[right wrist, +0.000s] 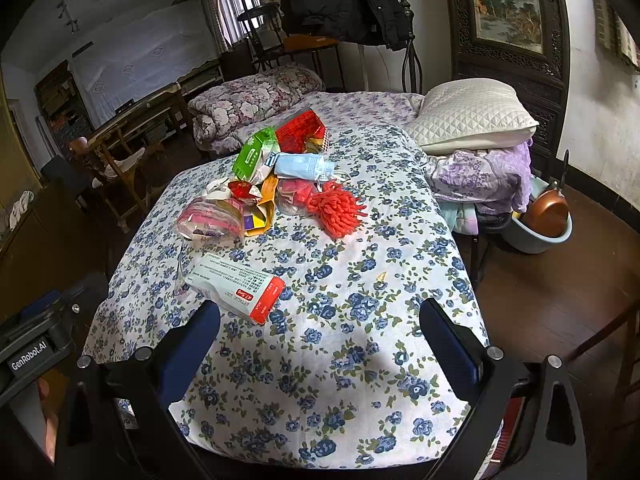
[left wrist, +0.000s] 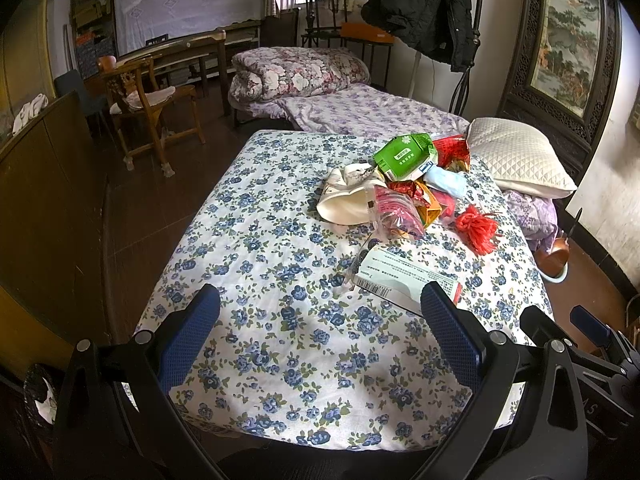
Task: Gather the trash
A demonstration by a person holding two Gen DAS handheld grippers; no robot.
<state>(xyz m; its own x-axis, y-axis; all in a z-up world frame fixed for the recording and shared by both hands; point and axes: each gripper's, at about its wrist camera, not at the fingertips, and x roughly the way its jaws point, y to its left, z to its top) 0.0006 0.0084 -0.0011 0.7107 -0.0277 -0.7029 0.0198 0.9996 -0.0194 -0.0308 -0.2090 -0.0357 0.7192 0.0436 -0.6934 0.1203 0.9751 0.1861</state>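
Trash lies in a pile on the blue-flowered bed cover [left wrist: 280,264] [right wrist: 360,340]. A white medicine box [left wrist: 404,276] [right wrist: 236,284] lies nearest. Behind it are a clear bag with pink contents [left wrist: 396,210] [right wrist: 212,220], a red mesh bundle [left wrist: 478,228] [right wrist: 338,208], a blue face mask [left wrist: 446,182] [right wrist: 304,168], a green packet [left wrist: 404,156] [right wrist: 254,154], a red wrapper [right wrist: 302,130] and a white pouch [left wrist: 344,196]. My left gripper [left wrist: 320,340] is open and empty, short of the box. My right gripper [right wrist: 320,344] is open and empty, just right of the box.
A white pillow [left wrist: 516,156] [right wrist: 468,116] lies on folded purple bedding [right wrist: 480,176] at the right. A rolled floral quilt [left wrist: 296,70] lies at the far end. A wooden chair [left wrist: 148,108] stands left. A bucket with a copper pan [right wrist: 540,220] sits on the floor at right.
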